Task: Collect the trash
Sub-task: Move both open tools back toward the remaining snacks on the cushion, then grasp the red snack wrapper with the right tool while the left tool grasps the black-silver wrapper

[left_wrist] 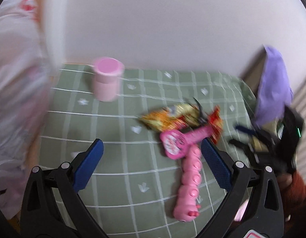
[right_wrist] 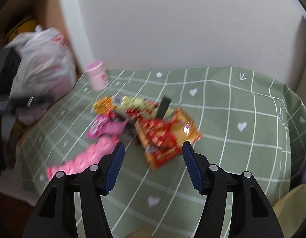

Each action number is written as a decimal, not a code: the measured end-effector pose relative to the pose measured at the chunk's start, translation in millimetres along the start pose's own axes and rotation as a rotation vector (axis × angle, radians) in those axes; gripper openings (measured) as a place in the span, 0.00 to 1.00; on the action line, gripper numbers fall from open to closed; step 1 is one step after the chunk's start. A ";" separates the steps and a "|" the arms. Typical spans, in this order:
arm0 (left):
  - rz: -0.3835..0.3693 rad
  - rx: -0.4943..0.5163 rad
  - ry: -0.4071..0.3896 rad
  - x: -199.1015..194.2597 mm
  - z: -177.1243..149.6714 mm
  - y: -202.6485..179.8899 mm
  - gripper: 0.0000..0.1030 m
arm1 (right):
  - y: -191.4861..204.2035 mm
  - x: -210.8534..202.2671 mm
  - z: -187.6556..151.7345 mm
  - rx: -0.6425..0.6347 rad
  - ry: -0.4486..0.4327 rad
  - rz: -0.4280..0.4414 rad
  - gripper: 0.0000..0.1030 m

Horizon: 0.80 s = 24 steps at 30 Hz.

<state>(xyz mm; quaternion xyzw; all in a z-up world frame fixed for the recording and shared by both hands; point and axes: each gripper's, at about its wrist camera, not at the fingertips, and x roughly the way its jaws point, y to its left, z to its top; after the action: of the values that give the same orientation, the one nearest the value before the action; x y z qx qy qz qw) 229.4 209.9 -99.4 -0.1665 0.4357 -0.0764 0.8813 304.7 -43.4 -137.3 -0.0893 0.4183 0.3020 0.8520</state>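
The red-and-yellow snack wrapper (right_wrist: 166, 136) lies mid-frame on the green checked cloth (right_wrist: 242, 103), just beyond your right gripper (right_wrist: 153, 154), whose jaws stand wide and empty; your left gripper (left_wrist: 152, 150) is wide too, a pink caterpillar toy (left_wrist: 189, 180) between its fingers. A white plastic bag (right_wrist: 42, 63) sits upper left.

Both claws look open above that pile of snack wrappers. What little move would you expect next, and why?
Probably the right gripper eases forward and down to straddle the red snack wrapper. Its jaws are open and empty, and that wrapper lies just ahead on the green checked cloth.
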 end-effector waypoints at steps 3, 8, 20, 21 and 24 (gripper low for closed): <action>-0.026 0.118 0.107 23.4 -4.7 -22.5 0.91 | -14.8 21.9 8.8 0.039 0.010 0.012 0.56; 0.008 0.205 0.197 60.7 -5.1 -35.9 0.91 | -32.6 42.2 4.3 0.085 0.077 -0.068 0.55; 0.079 0.146 0.186 112.4 44.9 -31.2 0.91 | -59.9 7.7 -44.3 0.201 0.120 -0.087 0.55; 0.093 0.132 0.179 113.5 47.3 -27.6 0.91 | -60.6 6.3 -46.0 0.209 0.117 -0.082 0.55; 0.085 0.079 0.165 107.1 48.3 -14.6 0.91 | -66.9 2.9 -50.1 0.255 0.106 -0.064 0.55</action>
<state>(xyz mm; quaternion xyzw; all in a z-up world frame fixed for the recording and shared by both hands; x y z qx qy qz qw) 333.1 177.3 -146.4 -0.1058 0.5100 -0.0695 0.8508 312.4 -116.0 -178.0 -0.0094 0.4944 0.2141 0.8424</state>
